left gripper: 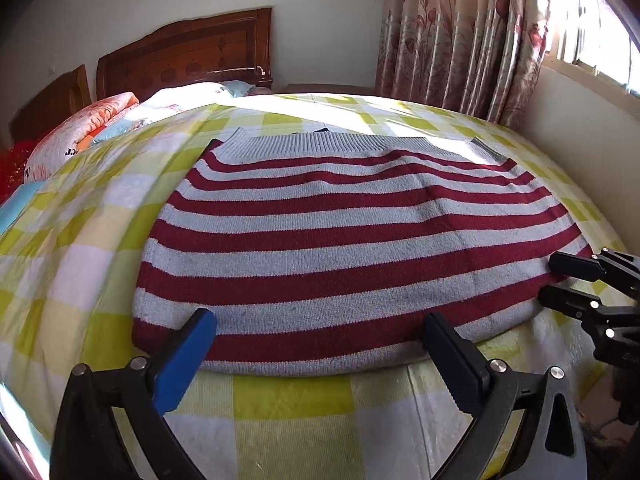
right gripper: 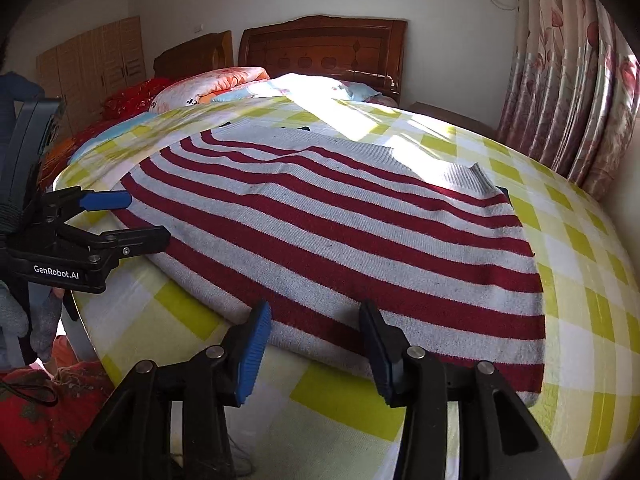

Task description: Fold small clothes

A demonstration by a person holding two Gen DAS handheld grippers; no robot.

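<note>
A red and grey striped knit sweater (left gripper: 352,240) lies flat on the bed, its grey ribbed hem at the far side; it also shows in the right wrist view (right gripper: 340,232). My left gripper (left gripper: 320,332) is open, its fingertips over the sweater's near edge, holding nothing. It shows from the side in the right wrist view (right gripper: 148,218) at the sweater's left edge. My right gripper (right gripper: 316,324) is open over the near edge, empty. It shows in the left wrist view (left gripper: 546,282) at the sweater's right edge.
The bed has a yellow, green and white checked cover (left gripper: 292,396). Folded quilts and pillows (left gripper: 84,132) lie by the wooden headboard (left gripper: 188,52). Floral curtains (left gripper: 460,32) and a window stand at the right. A wooden wardrobe (right gripper: 92,64) stands at the far left.
</note>
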